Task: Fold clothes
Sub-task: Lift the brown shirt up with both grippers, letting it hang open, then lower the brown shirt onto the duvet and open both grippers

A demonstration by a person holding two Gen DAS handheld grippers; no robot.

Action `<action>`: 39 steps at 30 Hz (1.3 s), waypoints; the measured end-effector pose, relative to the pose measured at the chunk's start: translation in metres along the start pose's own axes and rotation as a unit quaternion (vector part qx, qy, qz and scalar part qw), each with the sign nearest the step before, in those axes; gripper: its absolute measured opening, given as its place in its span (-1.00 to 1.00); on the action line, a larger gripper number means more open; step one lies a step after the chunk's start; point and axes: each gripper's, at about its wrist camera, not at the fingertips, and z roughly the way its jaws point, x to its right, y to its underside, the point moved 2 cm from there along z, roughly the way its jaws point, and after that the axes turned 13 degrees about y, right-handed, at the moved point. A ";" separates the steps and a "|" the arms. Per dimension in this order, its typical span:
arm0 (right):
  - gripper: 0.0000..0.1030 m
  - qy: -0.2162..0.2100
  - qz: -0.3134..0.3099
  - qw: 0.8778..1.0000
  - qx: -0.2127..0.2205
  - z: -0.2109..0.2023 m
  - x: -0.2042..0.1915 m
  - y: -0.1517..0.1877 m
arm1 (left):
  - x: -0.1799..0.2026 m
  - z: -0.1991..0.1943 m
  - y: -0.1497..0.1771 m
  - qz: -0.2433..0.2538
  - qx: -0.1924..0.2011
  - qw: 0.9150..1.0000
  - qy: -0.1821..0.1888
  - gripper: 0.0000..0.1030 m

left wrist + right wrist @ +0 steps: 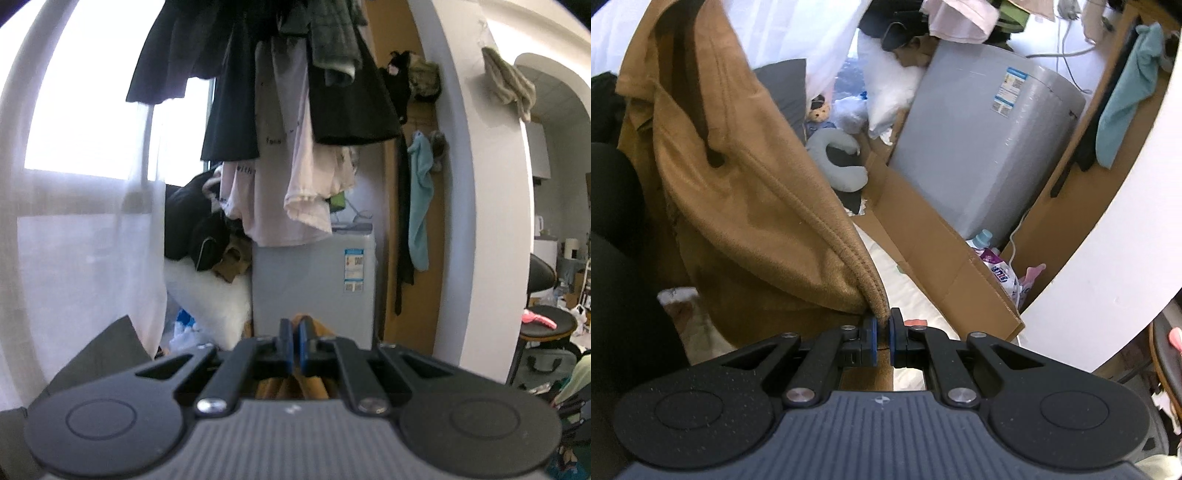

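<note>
At the bottom centre of the right wrist view, we saw the right gripper (882,332) clamped on the thick hem of a tan fleece garment (738,177), which hung up and leftward. The left gripper (294,347) pinched tan fabric too. Beyond stood a flattened brown cardboard box (923,229) and a grey washing machine (982,147).

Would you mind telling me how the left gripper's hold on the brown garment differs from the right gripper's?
The left gripper points level, and only a sliver of the brown garment shows between and below its fingers. The right gripper points downward toward the floor, and the garment's thick hemmed edge rises plainly from its pinch, draping up and to the left. Both grippers are shut on the same brown cloth.
</note>
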 end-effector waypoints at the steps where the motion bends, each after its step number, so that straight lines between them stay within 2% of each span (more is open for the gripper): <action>1: -0.92 -0.001 0.003 1.000 -0.001 0.005 0.000 0.000 | -0.003 0.005 0.002 0.001 -0.006 1.000 -0.003 -0.94; 10: -0.92 -0.016 0.014 0.999 -0.024 0.053 -0.008 0.009 | -0.044 0.064 0.033 -0.007 -0.065 0.998 -0.014 -0.94; 15: -0.92 -0.023 0.016 0.999 -0.043 0.084 -0.011 0.014 | -0.071 0.102 0.064 -0.028 -0.096 0.995 -0.022 -0.94; 26: -0.92 -0.040 0.003 0.995 -0.091 0.176 -0.025 0.032 | -0.132 0.184 0.163 -0.059 -0.166 0.984 -0.028 -0.94; 39: -0.92 -0.039 -0.027 0.992 -0.118 0.303 -0.037 0.034 | -0.186 0.272 0.259 -0.048 -0.212 0.976 -0.028 -0.93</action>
